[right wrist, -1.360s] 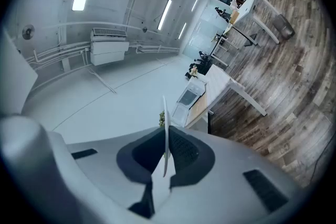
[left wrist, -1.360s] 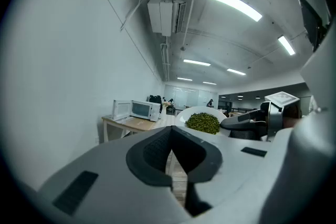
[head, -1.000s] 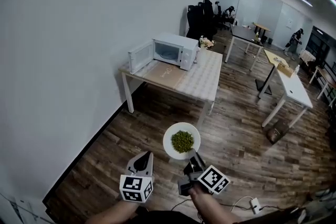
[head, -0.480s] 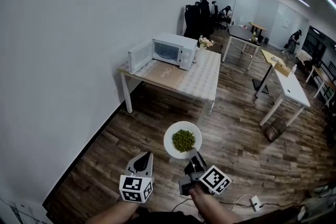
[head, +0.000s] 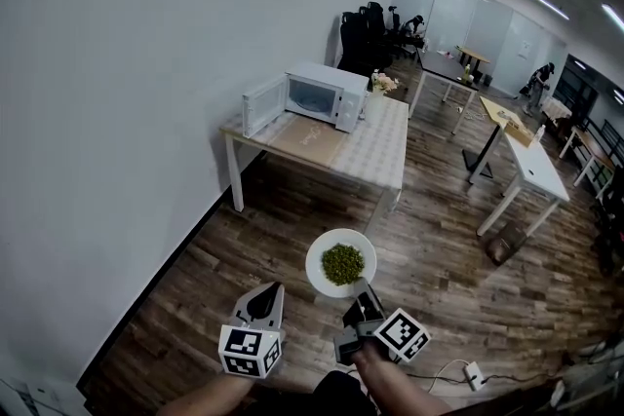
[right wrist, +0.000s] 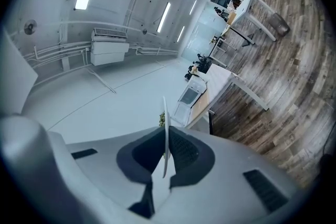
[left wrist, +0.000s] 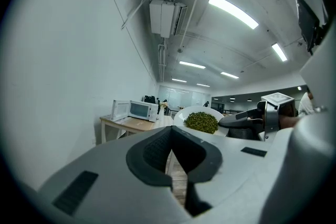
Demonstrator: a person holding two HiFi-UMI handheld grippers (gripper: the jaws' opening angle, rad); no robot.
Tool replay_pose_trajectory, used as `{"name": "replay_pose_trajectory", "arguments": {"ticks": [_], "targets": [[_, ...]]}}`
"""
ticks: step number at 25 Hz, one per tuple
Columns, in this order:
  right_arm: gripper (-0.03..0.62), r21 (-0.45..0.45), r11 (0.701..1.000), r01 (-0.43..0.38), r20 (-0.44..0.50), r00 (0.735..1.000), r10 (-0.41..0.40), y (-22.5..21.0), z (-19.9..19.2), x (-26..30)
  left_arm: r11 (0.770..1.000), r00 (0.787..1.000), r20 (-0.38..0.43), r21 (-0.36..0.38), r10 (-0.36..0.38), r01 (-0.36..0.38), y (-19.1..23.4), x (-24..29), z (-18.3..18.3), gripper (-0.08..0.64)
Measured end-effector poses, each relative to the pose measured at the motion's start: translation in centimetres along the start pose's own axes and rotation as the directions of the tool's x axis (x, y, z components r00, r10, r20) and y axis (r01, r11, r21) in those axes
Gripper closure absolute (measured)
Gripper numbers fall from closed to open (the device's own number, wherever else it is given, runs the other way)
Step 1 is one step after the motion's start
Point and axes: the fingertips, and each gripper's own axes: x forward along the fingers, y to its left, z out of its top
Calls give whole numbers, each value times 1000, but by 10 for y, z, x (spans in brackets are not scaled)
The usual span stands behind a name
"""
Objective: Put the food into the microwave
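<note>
Right gripper [head: 359, 293]: clenched on the near rim of a white plate [head: 317, 258]. In the right gripper view the plate's edge runs straight between the two pads, and both press on it. The plate is held out level in front of the person, over the wooden floor [head: 444, 253].

Food [head: 342, 264]: a heap of small green pieces lying in the middle of the plate. None is seen on the floor.

Left gripper [head: 263, 299]: jaws brought together, with nothing between them. It is held just to the left of the right gripper, apart from the plate and not touching it. The left gripper view shows the plate and food to its right.

Microwave [head: 327, 94]: white, standing at the far end of a table [head: 375, 156]. Its door [head: 263, 105] is swung open to the left and the inside is exposed. I cannot tell what the cavity contains from here. The plate is well apart from the microwave, with bare floor between them.

The table's long left side stands near the white wall [head: 117, 112]. A small vase of flowers [head: 379, 85] stands just right of the microwave.

Surroundings: white desks [head: 534, 169] stand to the far right. Dark chairs [head: 363, 34] are grouped beyond the microwave. A person [head: 538, 78] is at the far end of the room.
</note>
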Motion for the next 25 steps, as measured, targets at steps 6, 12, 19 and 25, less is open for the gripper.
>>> {"name": "replay_pose_trajectory", "arguments": {"ticks": [6, 12, 19, 25], "targets": [[571, -9, 1000, -1, 8, 1000, 1, 0, 5, 16, 1000, 1000, 6, 10, -4, 4, 12, 11, 4, 552], [571, 5, 1000, -24, -10, 1000, 24, -6, 8, 55, 1000, 1000, -1, 5, 20, -20, 31, 39, 5, 552], [571, 9, 999, -48, -30, 998, 48, -12, 33, 108, 999, 999, 3, -8, 33, -33, 46, 92, 15, 552], [571, 35, 998, -61, -19, 998, 62, -21, 66, 145, 999, 1000, -4, -16, 29, -29, 48, 141, 26, 552]]}}
